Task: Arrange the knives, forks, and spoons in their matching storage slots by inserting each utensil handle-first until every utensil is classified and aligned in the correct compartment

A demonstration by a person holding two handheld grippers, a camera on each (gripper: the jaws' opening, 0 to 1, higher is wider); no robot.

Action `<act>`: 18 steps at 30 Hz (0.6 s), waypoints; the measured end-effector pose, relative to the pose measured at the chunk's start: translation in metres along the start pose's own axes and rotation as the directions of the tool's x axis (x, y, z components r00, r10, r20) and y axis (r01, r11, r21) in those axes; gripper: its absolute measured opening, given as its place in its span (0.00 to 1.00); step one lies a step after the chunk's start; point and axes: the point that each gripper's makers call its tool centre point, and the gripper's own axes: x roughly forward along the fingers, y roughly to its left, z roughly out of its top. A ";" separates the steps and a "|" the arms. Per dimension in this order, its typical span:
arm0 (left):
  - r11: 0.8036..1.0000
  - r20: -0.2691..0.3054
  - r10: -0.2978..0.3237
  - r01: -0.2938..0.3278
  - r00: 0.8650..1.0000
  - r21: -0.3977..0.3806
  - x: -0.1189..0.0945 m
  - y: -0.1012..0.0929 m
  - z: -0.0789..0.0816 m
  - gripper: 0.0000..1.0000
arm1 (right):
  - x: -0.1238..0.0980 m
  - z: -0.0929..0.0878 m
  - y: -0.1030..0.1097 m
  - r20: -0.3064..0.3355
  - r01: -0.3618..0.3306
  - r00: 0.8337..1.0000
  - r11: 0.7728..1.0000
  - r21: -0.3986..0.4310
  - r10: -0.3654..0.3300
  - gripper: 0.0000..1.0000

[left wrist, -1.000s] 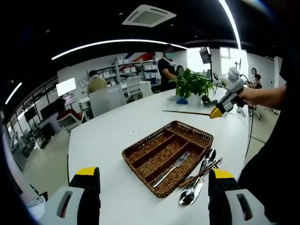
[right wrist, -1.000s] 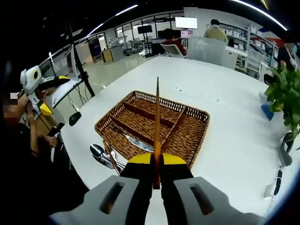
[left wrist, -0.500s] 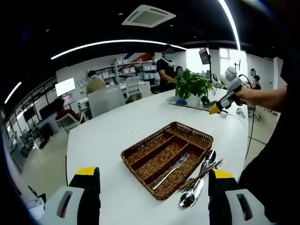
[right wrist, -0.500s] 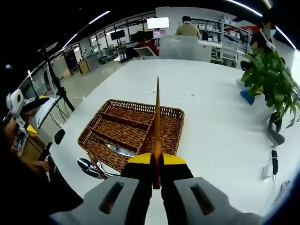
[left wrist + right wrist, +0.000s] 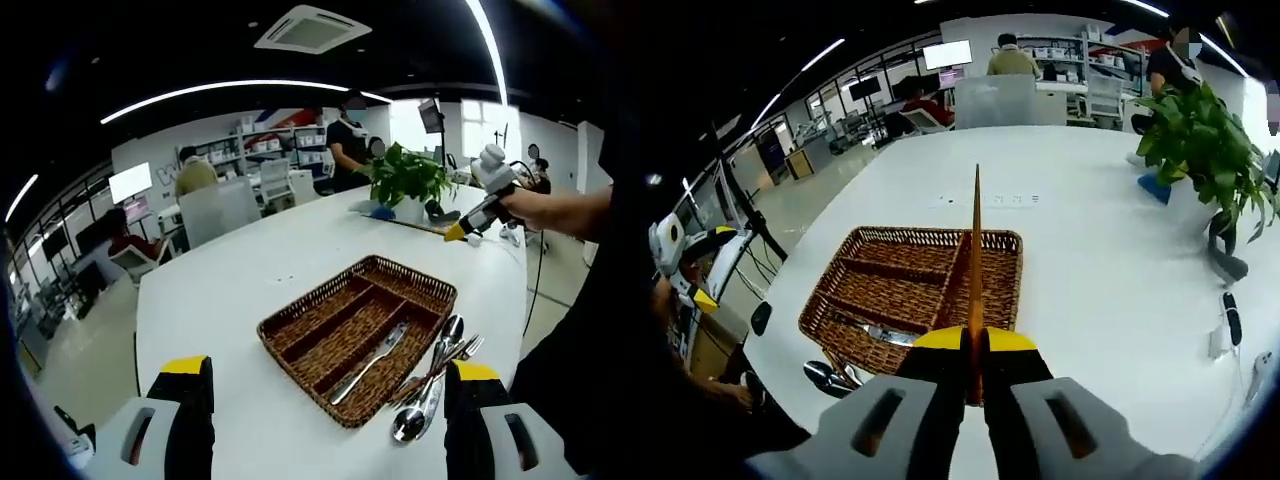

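Utensil (image 5: 975, 270), thin and wood-handled, clamped in right hand-held gripper (image 5: 975, 372), now swung off above counter (image 5: 250, 290) | left hand-held gripper (image 5: 325, 385) wide, empty | basket (image 5: 360, 330) holds one knife (image 5: 368, 362); spoons and forks (image 5: 430, 385) beside it | insertion pending.

At the bottom of the left gripper view, the left gripper (image 5: 325, 425) shows two grey plastic jaws with slotted bases, black inner faces and yellow tips. The right gripper (image 5: 975, 385), low in the right gripper view, has matching grey slotted jaws, black inner faces and yellow tips; seen at the left gripper view's upper right, its body is white.
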 end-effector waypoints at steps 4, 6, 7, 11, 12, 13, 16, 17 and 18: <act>1.000 -0.007 -0.013 0.013 1.000 0.003 0.002 0.002 -0.003 1.00 | 0.003 0.004 0.003 0.013 0.015 1.000 1.000 0.012 -0.015 0.03; 1.000 -0.011 -0.016 0.016 1.000 0.002 0.001 0.004 -0.005 1.00 | 0.006 0.004 0.006 0.013 0.014 1.000 1.000 0.014 -0.014 0.03; 1.000 -0.012 -0.018 0.018 1.000 0.000 0.001 0.005 -0.005 1.00 | 0.007 0.003 0.007 0.008 0.016 1.000 1.000 0.012 -0.016 0.03; 1.000 -0.010 -0.015 0.015 1.000 -0.004 -0.001 0.011 -0.007 1.00 | 0.007 0.004 0.008 0.015 0.010 1.000 0.999 0.034 -0.011 0.03; 1.000 -0.008 -0.013 0.013 1.000 -0.003 -0.002 0.012 -0.006 1.00 | 0.007 0.003 0.009 0.016 0.018 1.000 1.000 0.024 -0.018 0.03; 1.000 -0.005 -0.011 0.011 1.000 -0.003 -0.003 0.013 -0.006 1.00 | 0.007 0.002 0.010 0.014 0.016 1.000 0.999 0.028 -0.017 0.03; 1.000 0.010 -0.004 0.004 1.000 -0.005 -0.004 0.016 -0.006 1.00 | 0.015 -0.006 0.009 -0.005 0.012 1.000 0.999 0.047 -0.012 0.03; 1.000 0.012 -0.002 0.003 1.000 -0.008 -0.004 0.016 -0.007 1.00 | 0.018 -0.009 0.009 -0.012 0.012 1.000 0.999 0.050 -0.012 0.03; 1.000 0.012 -0.002 0.002 1.000 -0.010 -0.004 0.016 -0.007 1.00 | 0.019 -0.011 0.008 -0.013 0.013 1.000 0.998 0.061 -0.012 0.03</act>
